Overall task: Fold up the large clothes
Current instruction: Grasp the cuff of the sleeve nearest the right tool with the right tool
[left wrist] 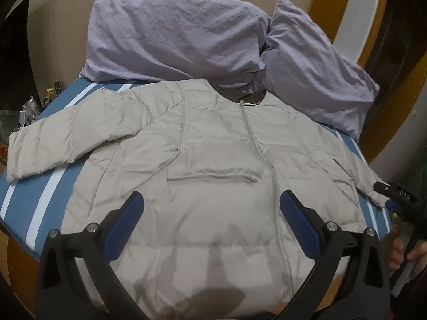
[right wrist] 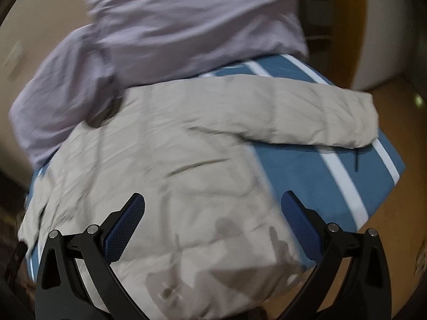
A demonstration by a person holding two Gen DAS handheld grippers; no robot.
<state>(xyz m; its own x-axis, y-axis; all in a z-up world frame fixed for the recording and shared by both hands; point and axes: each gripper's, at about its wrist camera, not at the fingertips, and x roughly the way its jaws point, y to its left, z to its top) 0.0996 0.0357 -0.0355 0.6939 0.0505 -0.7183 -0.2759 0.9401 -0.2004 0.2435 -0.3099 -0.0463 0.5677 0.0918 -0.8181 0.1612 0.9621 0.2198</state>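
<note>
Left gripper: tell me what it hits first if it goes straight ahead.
Probably the beige puffer jacket: the open left gripper points at its front panel near the chest pocket. Depth is unclear.

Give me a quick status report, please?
Left gripper open; right gripper open, both empty above jacket. Beige puffer jacket flat, zipped, sleeves out, unfolded. Lilac pillows crowd collar.

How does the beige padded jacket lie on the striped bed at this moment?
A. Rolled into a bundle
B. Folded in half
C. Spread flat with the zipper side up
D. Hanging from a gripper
C: the jacket lies spread out on the bed, its zipper facing up and sleeves out to both sides.
</note>
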